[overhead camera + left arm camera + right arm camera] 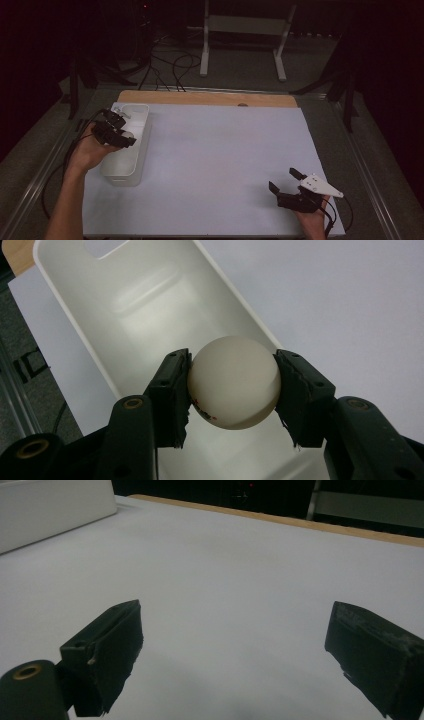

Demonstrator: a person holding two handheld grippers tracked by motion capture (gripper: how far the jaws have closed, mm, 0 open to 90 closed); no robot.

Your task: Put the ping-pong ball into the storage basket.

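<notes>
Left gripper (232,385) pinching white ball (234,382) over the bin (125,300) (both pads touching), right gripper (235,655) spread, nothing between.

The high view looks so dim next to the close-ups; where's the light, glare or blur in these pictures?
High view: murky, dark surroundings, only the white table sheet lit. Left gripper view: bright and sharp on the ball, with soft glare inside the white bin. Right gripper view: even light, the near tongs slightly soft, a faint shadow below them.
</notes>
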